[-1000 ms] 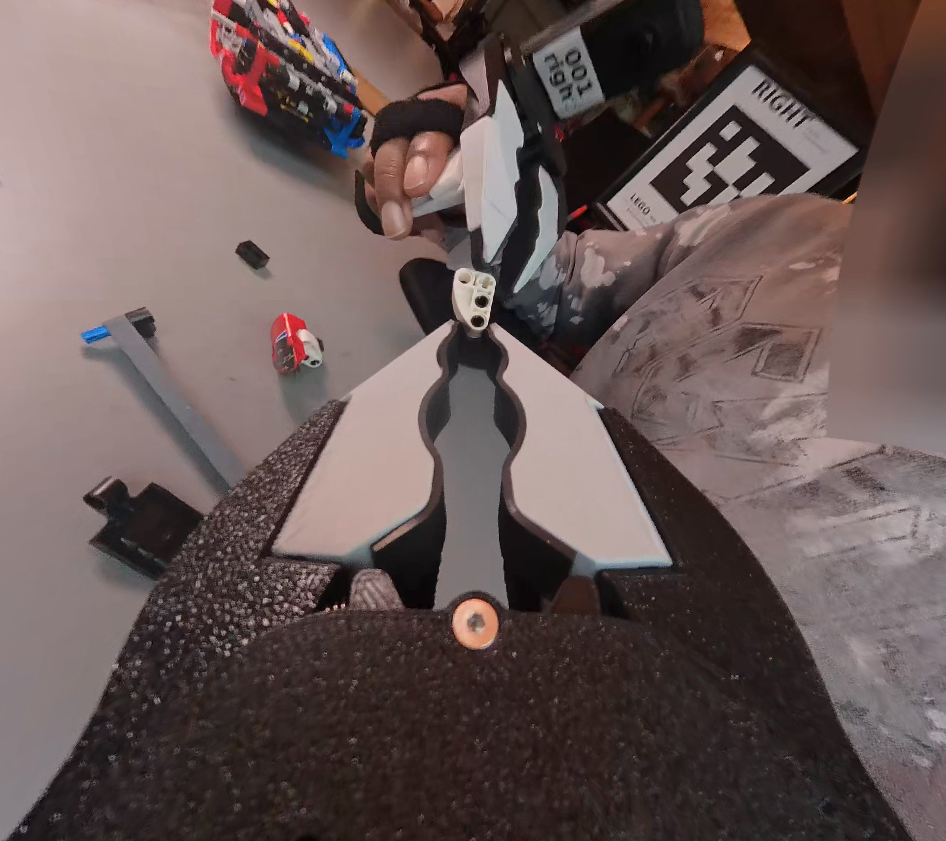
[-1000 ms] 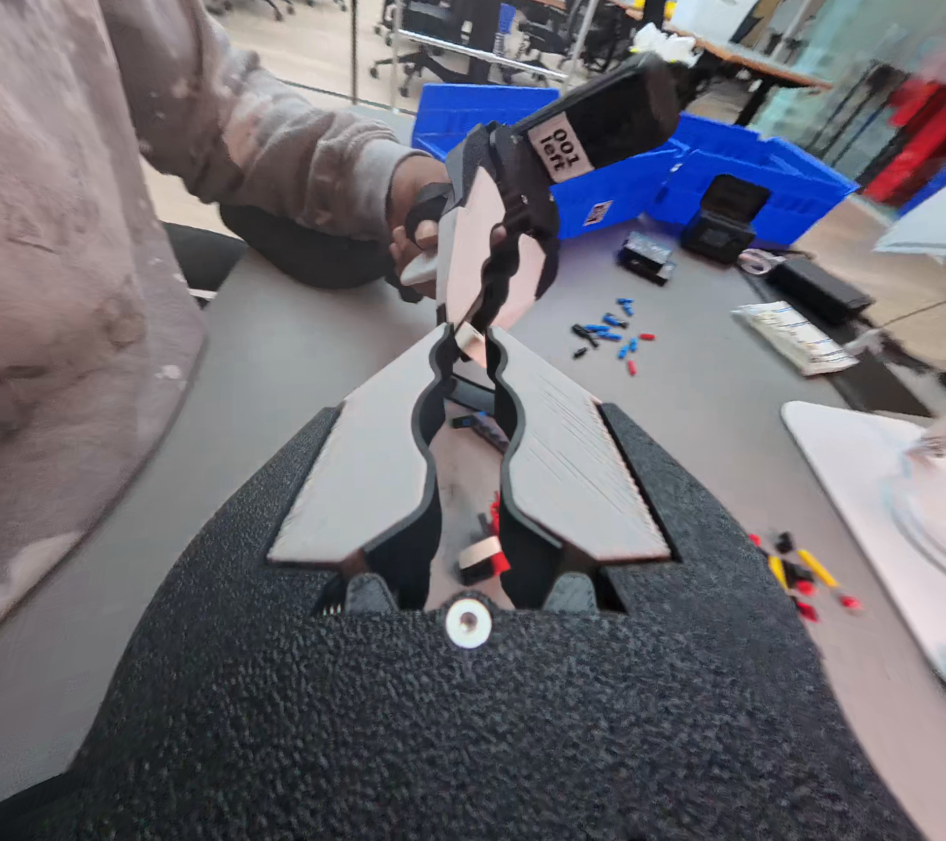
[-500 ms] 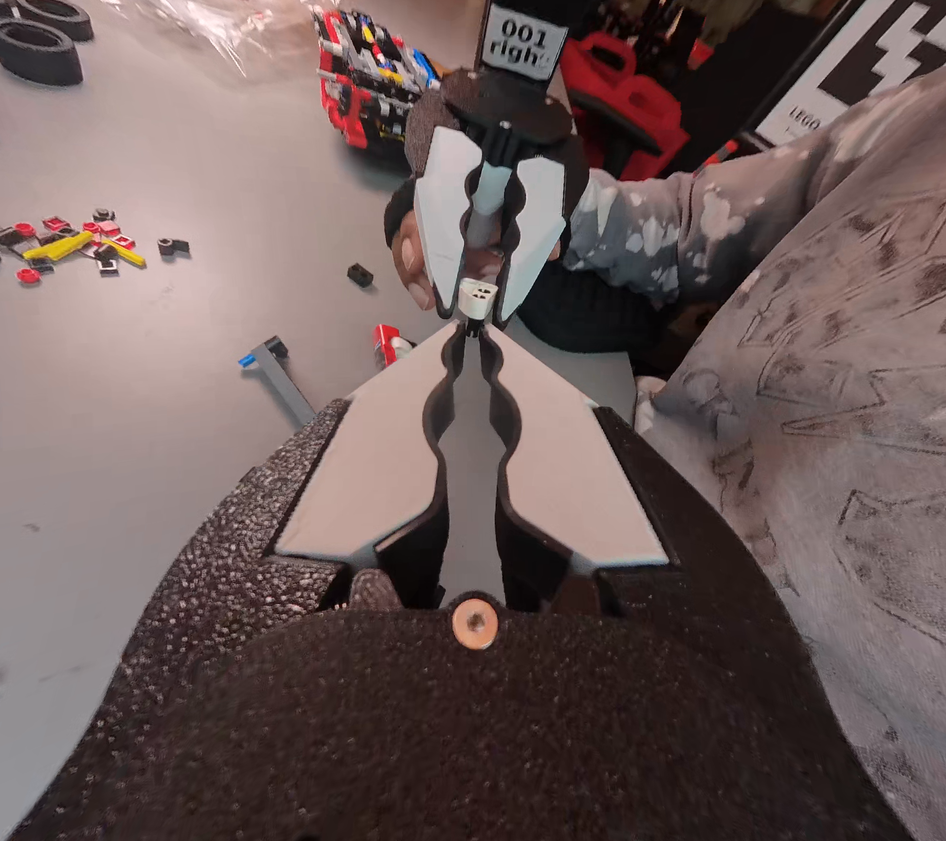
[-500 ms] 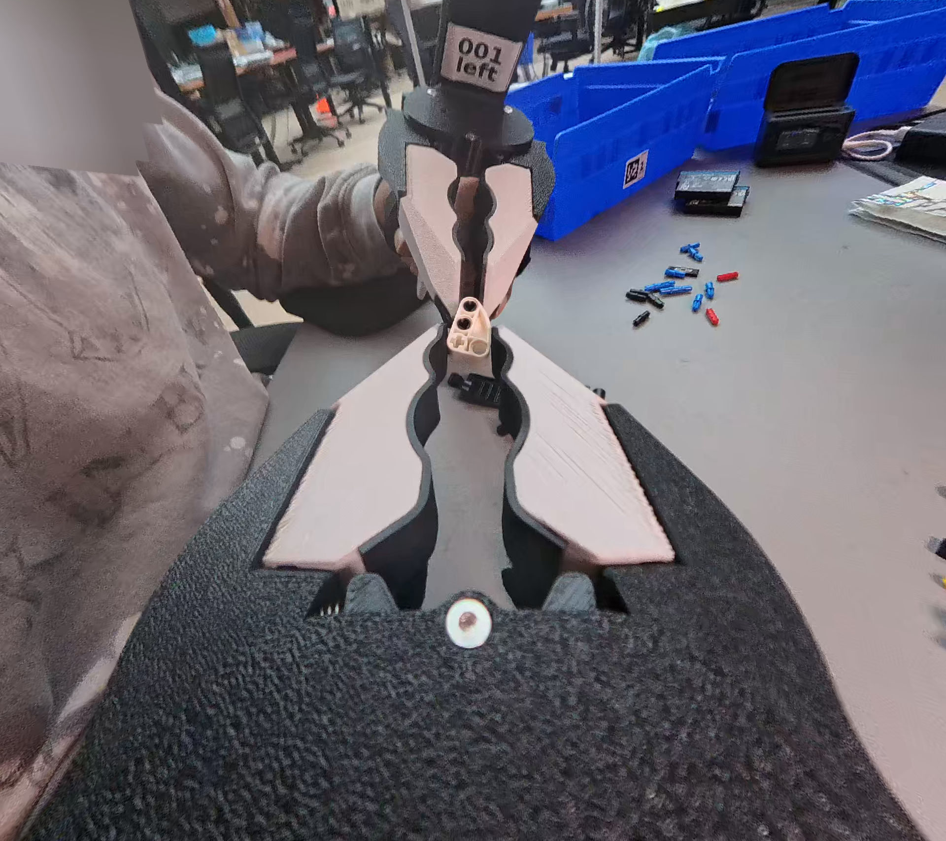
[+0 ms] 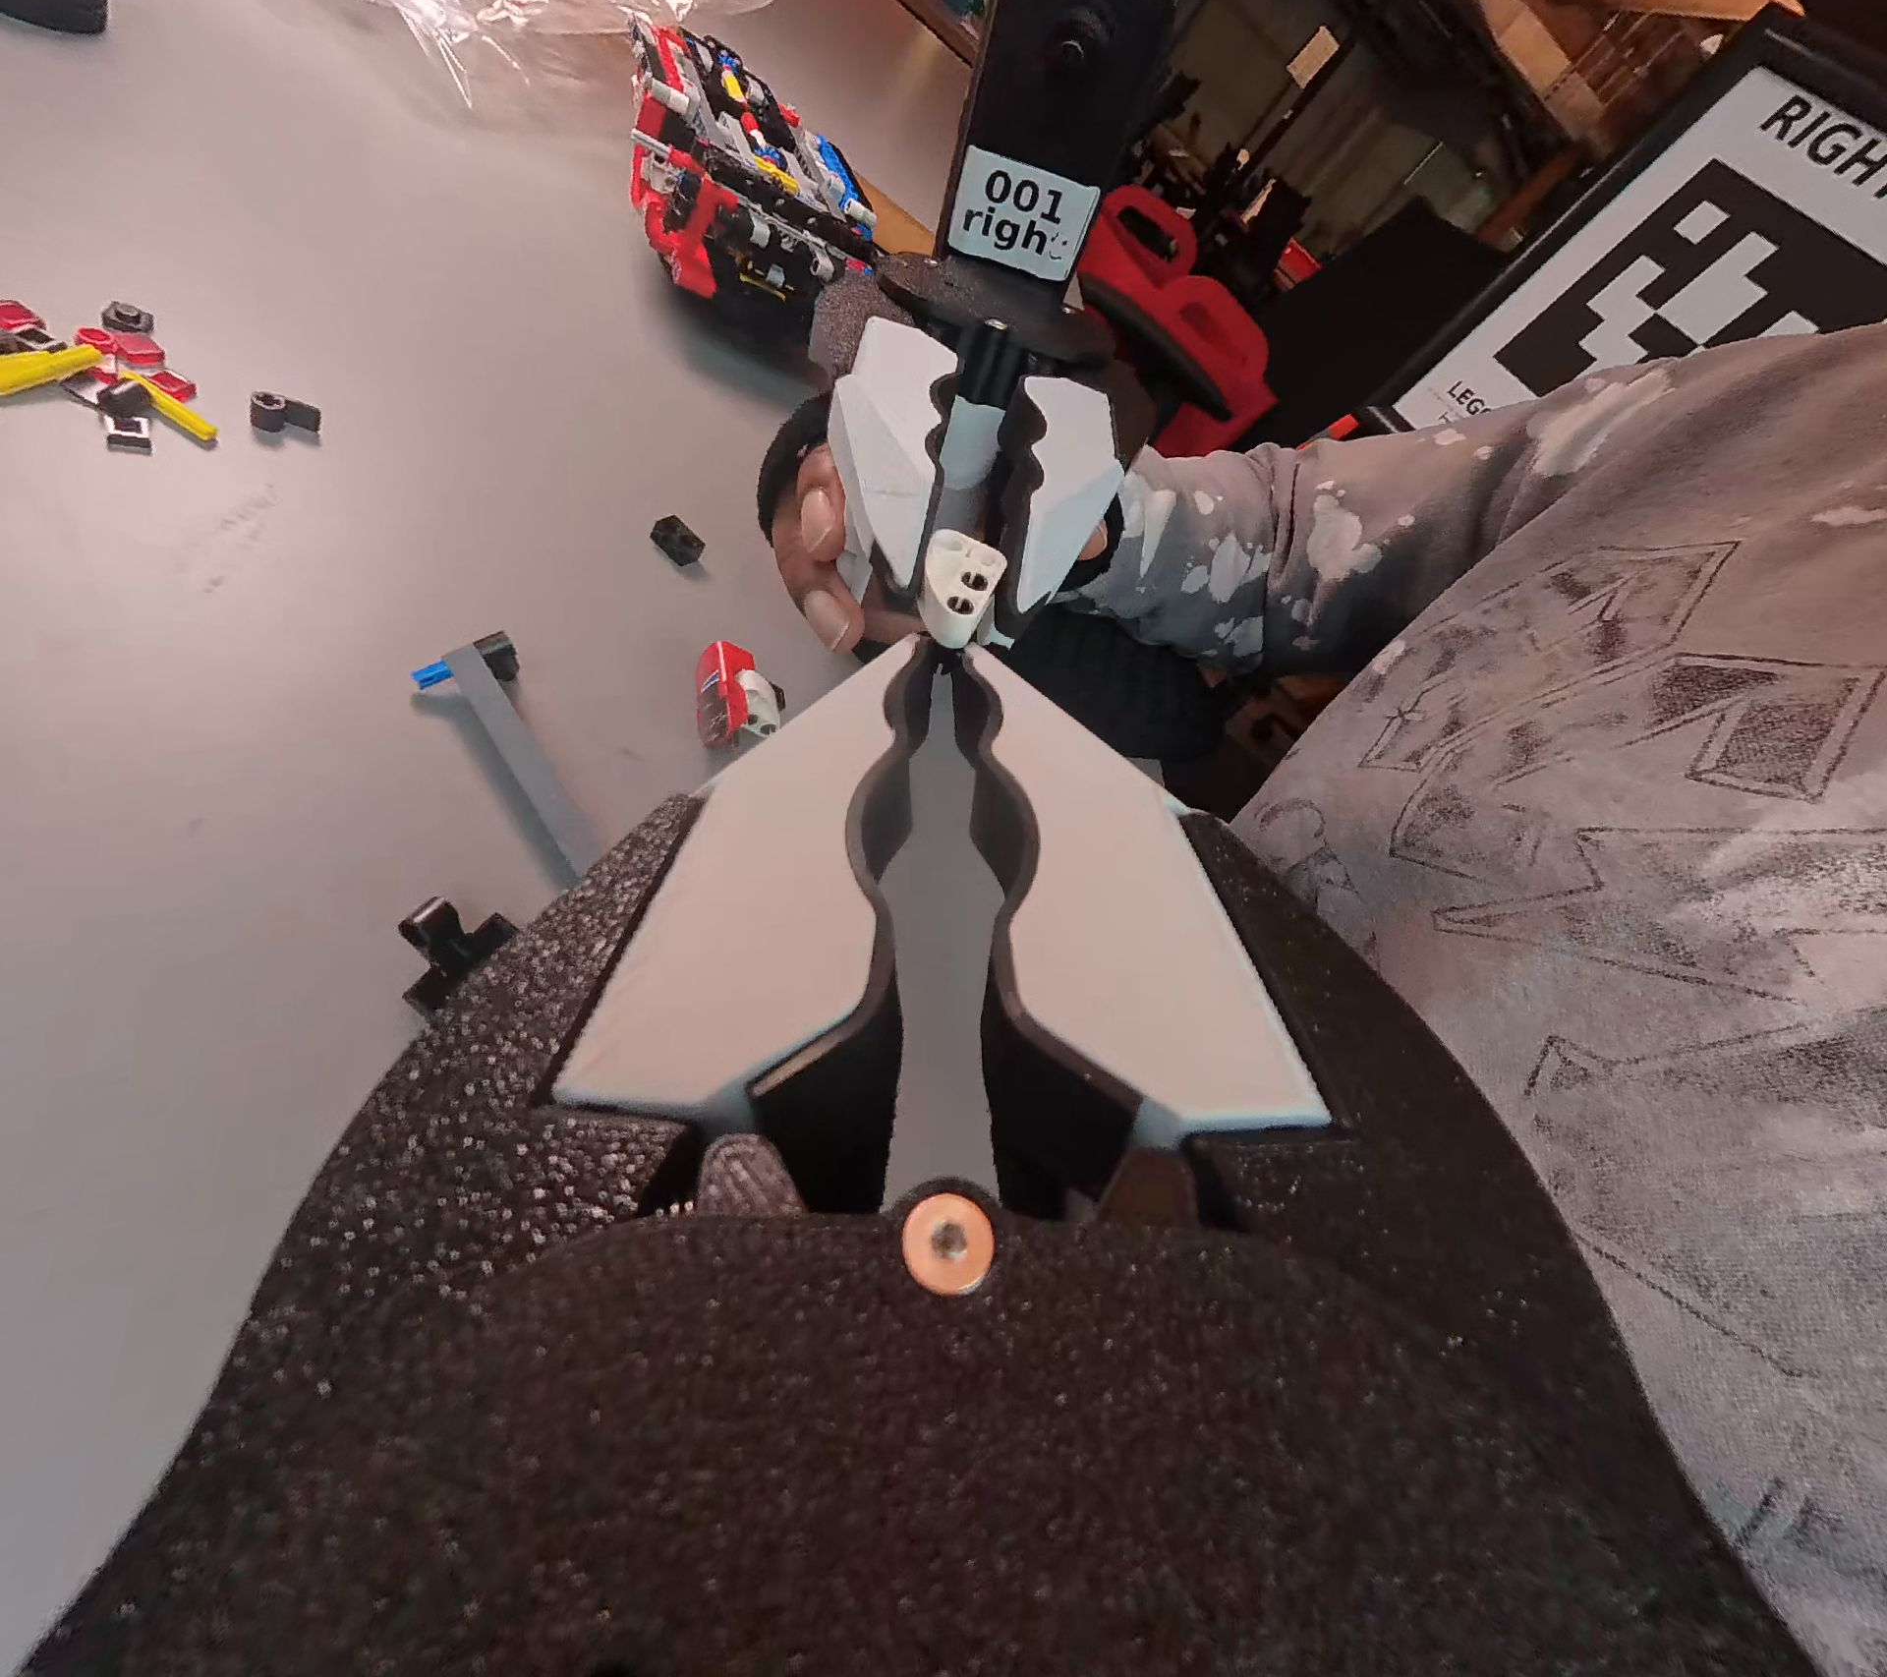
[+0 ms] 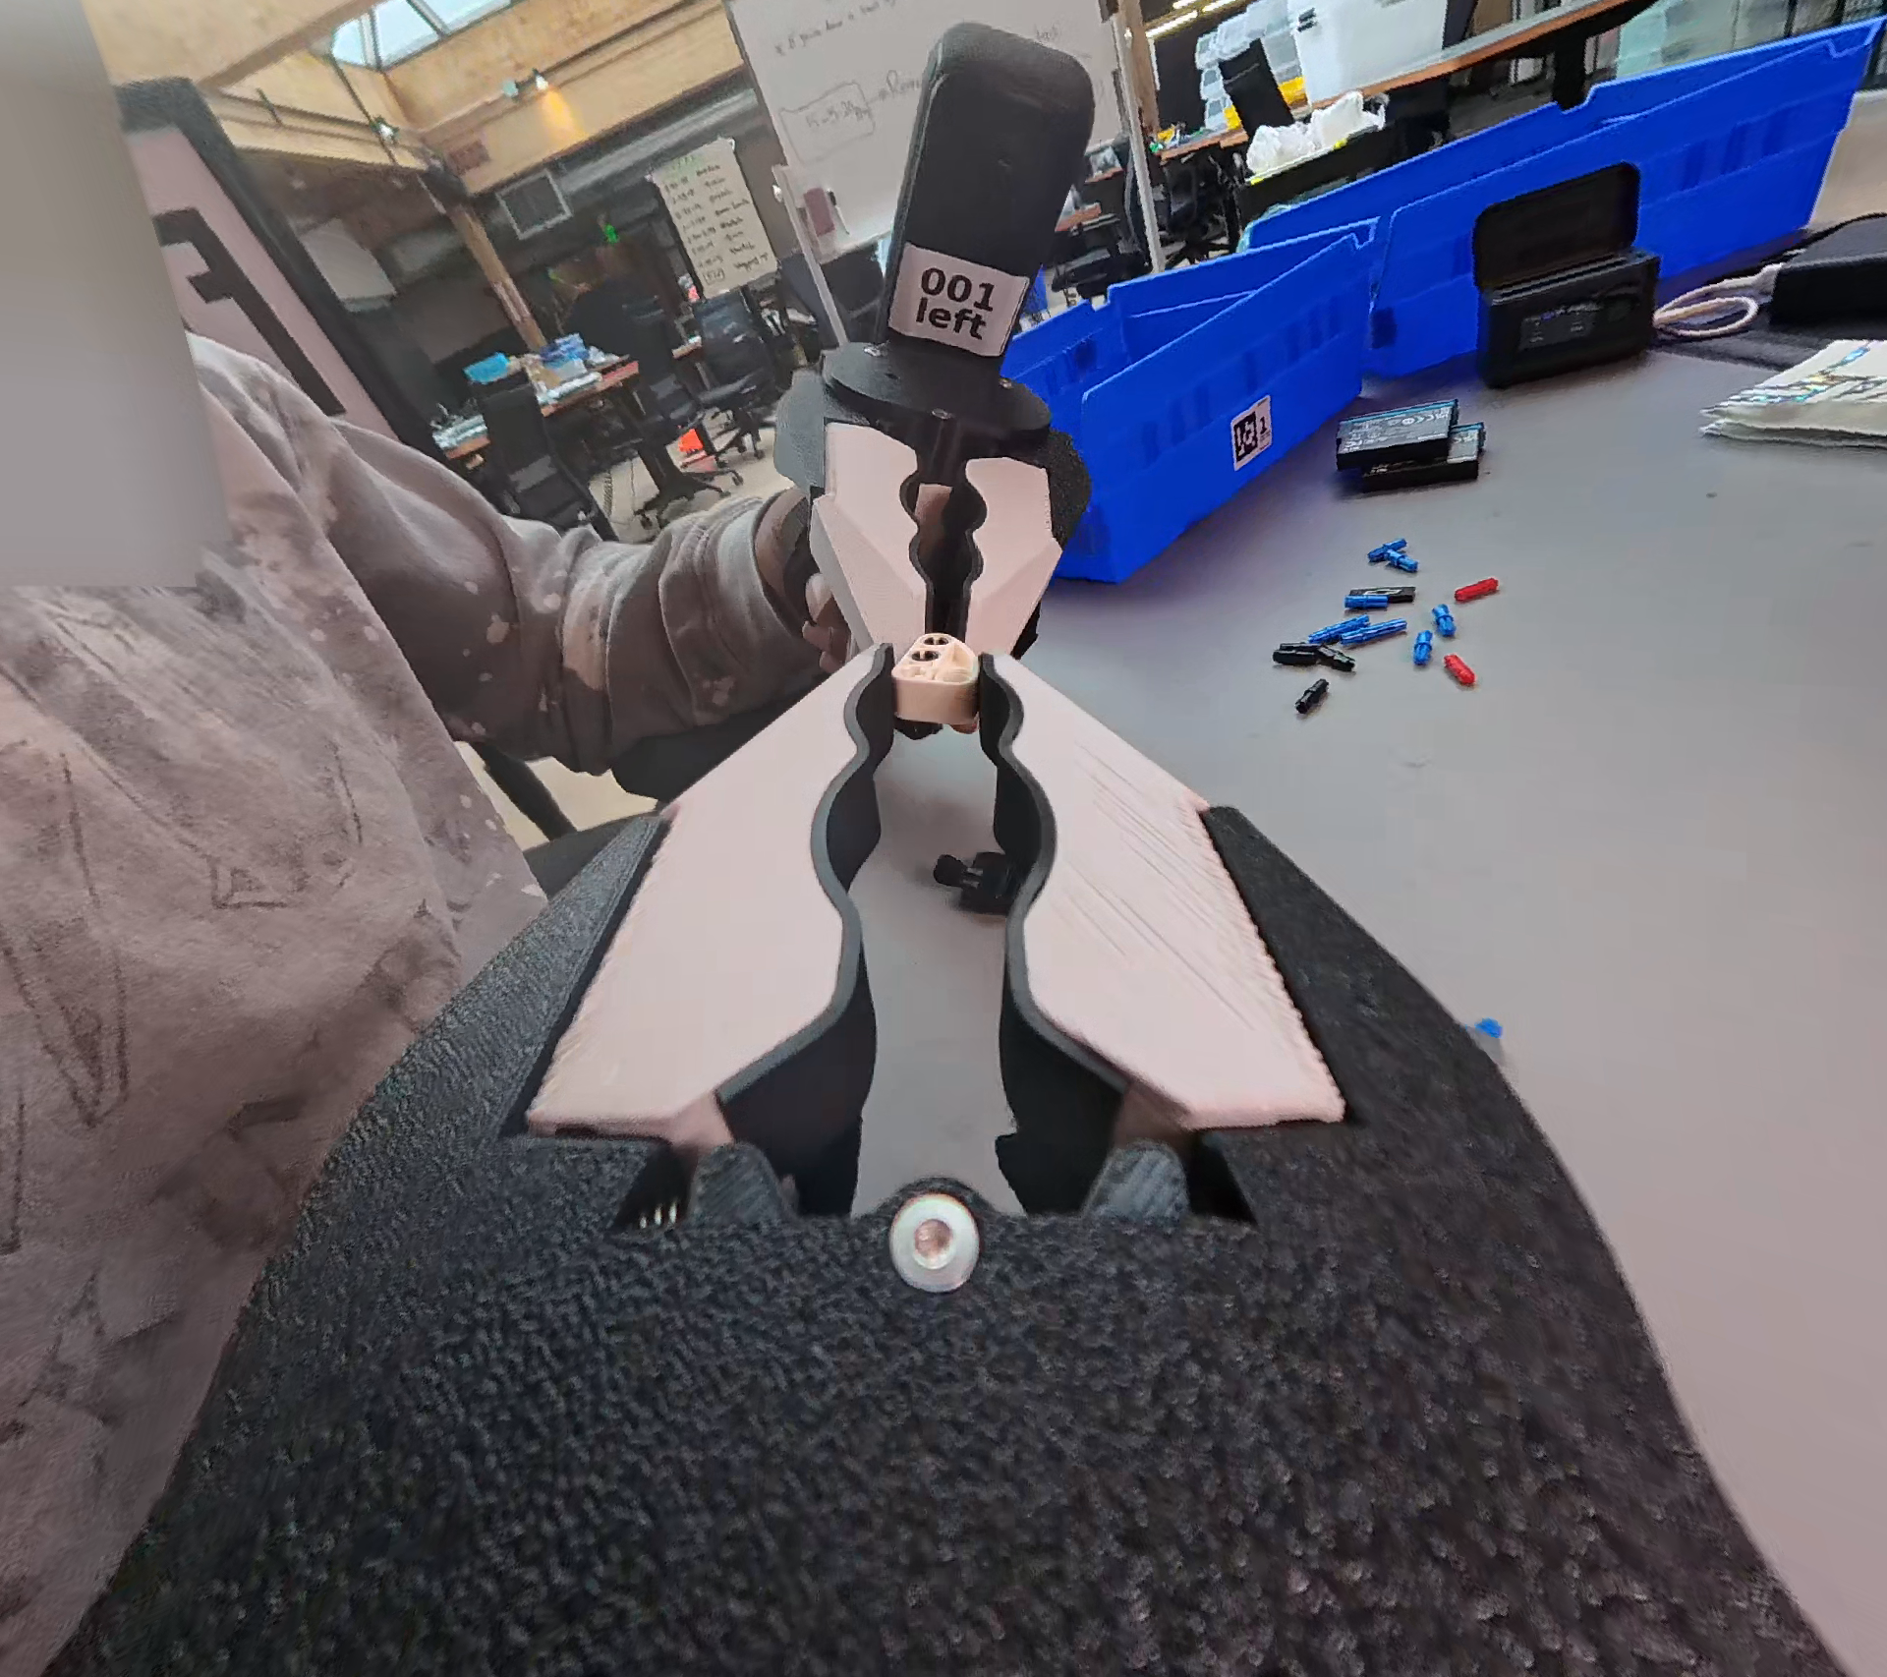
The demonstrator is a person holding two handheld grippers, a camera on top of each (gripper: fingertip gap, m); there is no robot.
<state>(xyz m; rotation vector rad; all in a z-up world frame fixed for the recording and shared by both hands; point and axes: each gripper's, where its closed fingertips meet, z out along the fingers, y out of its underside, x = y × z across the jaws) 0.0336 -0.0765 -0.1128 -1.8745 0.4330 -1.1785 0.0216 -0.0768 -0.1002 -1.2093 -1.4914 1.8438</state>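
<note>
The right gripper (image 6: pixel 931 680) is pinching a small white connector piece (image 6: pixel 934 676) between its fingertips, its jaws parted only by the piece's width. The left gripper (image 5: pixel 941 660) is facing it tip to tip, jaws nearly closed, apparently on something thin and dark just below the piece (image 5: pixel 960 589); what it is cannot be told. Both are hovering above the grey table (image 5: pixel 306 607). On the table are lying a red-and-white part (image 5: pixel 733 695), a grey beam (image 5: pixel 511 750) and, farther off, a red-and-black brick model (image 5: pixel 745 198).
</note>
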